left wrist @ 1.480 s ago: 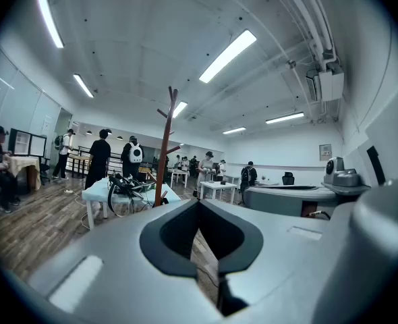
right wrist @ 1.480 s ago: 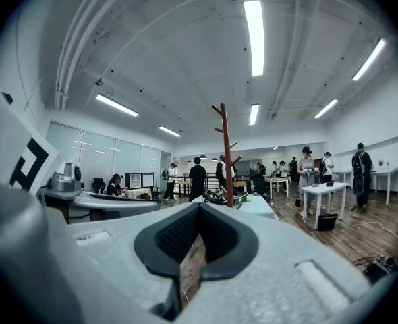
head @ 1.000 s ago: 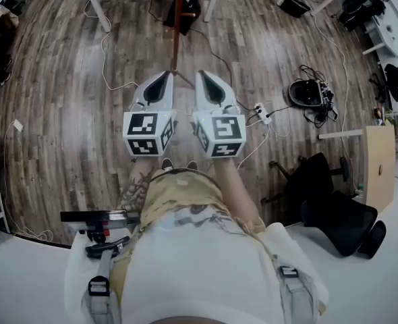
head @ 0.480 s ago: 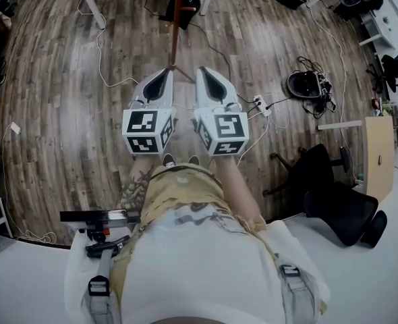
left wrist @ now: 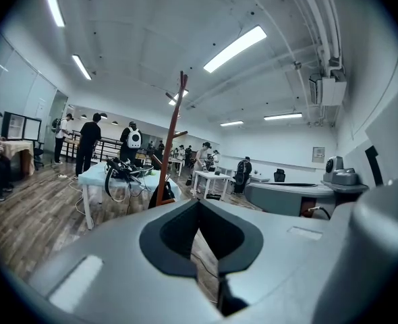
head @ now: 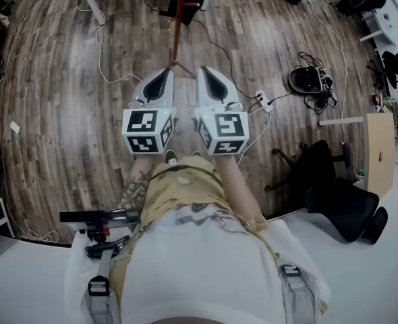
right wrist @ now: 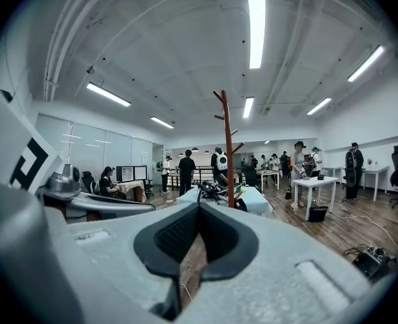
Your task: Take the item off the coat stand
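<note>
You hold the left tool (head: pixel 160 79) and the right tool (head: pixel 208 79) side by side before your waist, close but not touching, both pointing forward. Each tool's jaws are pressed together on nothing.

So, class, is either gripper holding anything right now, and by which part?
Nothing is held. The left gripper and the right gripper both have their jaws shut on nothing, short of the coat stand.

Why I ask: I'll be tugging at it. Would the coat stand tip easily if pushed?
Probably tippy: the coat stand is a tall, thin pole with pegs near its top. Likely stiff, as it looks like wood. Perhaps light for its height, being slender.
</note>
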{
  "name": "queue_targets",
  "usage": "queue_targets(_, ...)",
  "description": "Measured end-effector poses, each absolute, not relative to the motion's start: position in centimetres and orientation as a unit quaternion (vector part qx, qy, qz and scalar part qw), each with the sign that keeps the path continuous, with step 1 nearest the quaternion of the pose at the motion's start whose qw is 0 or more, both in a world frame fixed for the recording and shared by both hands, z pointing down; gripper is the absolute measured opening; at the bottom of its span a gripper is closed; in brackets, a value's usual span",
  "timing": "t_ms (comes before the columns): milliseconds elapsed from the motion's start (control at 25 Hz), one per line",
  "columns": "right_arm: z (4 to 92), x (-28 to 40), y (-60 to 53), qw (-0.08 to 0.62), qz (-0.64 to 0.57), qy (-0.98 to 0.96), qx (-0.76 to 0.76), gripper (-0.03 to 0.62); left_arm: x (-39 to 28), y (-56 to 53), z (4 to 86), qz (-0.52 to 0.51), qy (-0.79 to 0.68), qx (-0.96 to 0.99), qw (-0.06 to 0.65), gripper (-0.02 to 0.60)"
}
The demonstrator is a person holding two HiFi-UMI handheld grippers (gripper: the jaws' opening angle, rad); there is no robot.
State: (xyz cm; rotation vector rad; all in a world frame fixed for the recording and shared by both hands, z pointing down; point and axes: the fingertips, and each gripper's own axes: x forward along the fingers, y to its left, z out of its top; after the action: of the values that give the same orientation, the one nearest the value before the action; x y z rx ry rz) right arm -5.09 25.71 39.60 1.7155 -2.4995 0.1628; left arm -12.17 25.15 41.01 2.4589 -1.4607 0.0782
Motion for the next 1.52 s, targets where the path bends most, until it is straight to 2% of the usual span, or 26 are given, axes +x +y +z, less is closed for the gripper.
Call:
queue_targets(320, 41.5, -3.7, 23.1, 0.061, 0.076, -0.817, 0.568, -0.002, -11.6, 23.1, 43.2, 0.044, -0.507, 0.845, 0.163, 0.002)
queue_targets(640, 41.0, -4.1, 15.8, 0.041, 0.072, -0.844, 0.530, -0.002, -11.2, 16.0, 42.8, 0.047, -0.539, 0.828, 0.147, 0.002)
queue_targets(920, 37.8, -1.7, 8.3, 0.012, 0.053, -0.863, 0.503, -0.002, -7.4, 8.4, 39.4, 0.039, -0.547, 0.829, 0.114, 0.002)
queue_targets(1160, 38.5, 2.0, 4.2, 0.001, 0.068, -0.859, 0.508, -0.002, -3.7, 4.5, 40.1, 0.053, -0.540, 0.831, 0.119, 0.002)
queue_targets(1520, 41.3, 3.6, 0.4, 0.015, 0.102, -0.857, 0.505, -0.002, -2.2, 0.3, 42.4, 0.070, -0.541, 0.826, 0.143, 0.002)
